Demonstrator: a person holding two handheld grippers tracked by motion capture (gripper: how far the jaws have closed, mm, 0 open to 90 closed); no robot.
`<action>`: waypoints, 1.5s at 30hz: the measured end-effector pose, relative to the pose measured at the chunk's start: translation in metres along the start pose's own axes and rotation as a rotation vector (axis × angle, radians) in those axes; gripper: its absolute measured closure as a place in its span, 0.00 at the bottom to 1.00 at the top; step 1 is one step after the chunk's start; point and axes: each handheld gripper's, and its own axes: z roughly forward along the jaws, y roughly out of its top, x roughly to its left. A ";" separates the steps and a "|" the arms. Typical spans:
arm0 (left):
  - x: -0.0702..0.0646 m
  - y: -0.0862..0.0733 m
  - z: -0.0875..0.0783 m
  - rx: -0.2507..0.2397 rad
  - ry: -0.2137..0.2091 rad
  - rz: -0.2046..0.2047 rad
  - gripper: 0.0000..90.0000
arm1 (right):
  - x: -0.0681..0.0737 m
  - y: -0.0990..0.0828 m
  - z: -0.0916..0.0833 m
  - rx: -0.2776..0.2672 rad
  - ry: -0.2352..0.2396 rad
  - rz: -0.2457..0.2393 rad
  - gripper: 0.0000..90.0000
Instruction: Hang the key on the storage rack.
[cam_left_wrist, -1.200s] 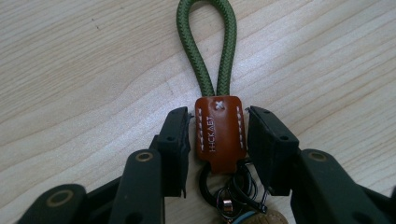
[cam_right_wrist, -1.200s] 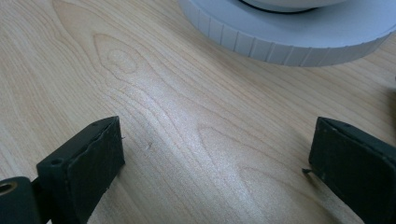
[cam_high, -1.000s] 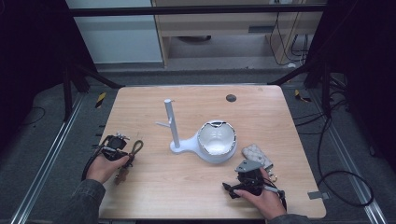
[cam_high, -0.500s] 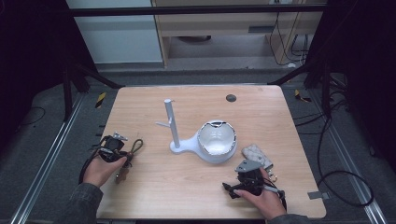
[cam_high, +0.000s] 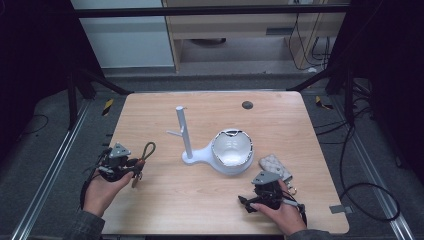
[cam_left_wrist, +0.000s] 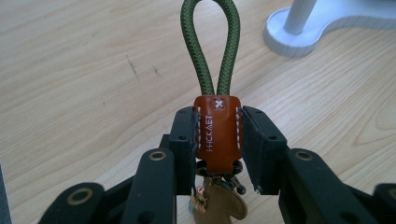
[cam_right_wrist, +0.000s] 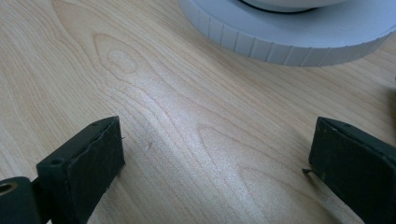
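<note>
While the brown leather tab (cam_left_wrist: 217, 133) of the key fob (cam_high: 141, 159) is clamped between the two black pads, the left claw (cam_left_wrist: 217, 140) is seen closed on it, with the green cord loop (cam_left_wrist: 211, 46) standing out beyond the jaws and a brass-coloured key (cam_left_wrist: 219, 205) hanging under the tab. From the high view, the fob is found near the left edge of the tabletop (cam_high: 280, 120), held in the left claw (cam_high: 131, 165) just above the wood; whether the key touches the surface cannot be told. Toward the middle of the tabletop a white stand (cam_high: 192, 150) is placed, made up of an upright post with a short side peg and a round dish (cam_high: 231, 150) joined to its base. A patterned grey pouch (cam_high: 275, 166) is laid just beside the dish, toward the right edge. Close to the near edge, the right claw (cam_high: 257, 197) is held low in the right hand (cam_high: 280, 212); its jaws are seen spread wide over bare wood, with nothing between them, and the ribbed rim of the dish (cam_right_wrist: 289, 42) is seen ahead of them. A small dark disc (cam_high: 247, 105) is set near the far edge.
</note>
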 end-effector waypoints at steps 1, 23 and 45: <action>0.000 0.000 0.000 0.000 0.000 0.000 0.73 | 0.000 0.000 0.000 0.000 0.000 0.000 0.04; -0.032 0.005 -0.032 -0.299 0.025 -0.006 0.73 | -0.004 0.003 0.004 0.006 -0.018 0.016 0.01; -0.061 0.017 -0.050 -0.406 -0.024 0.044 0.73 | -0.004 0.003 0.004 0.006 -0.018 0.017 0.01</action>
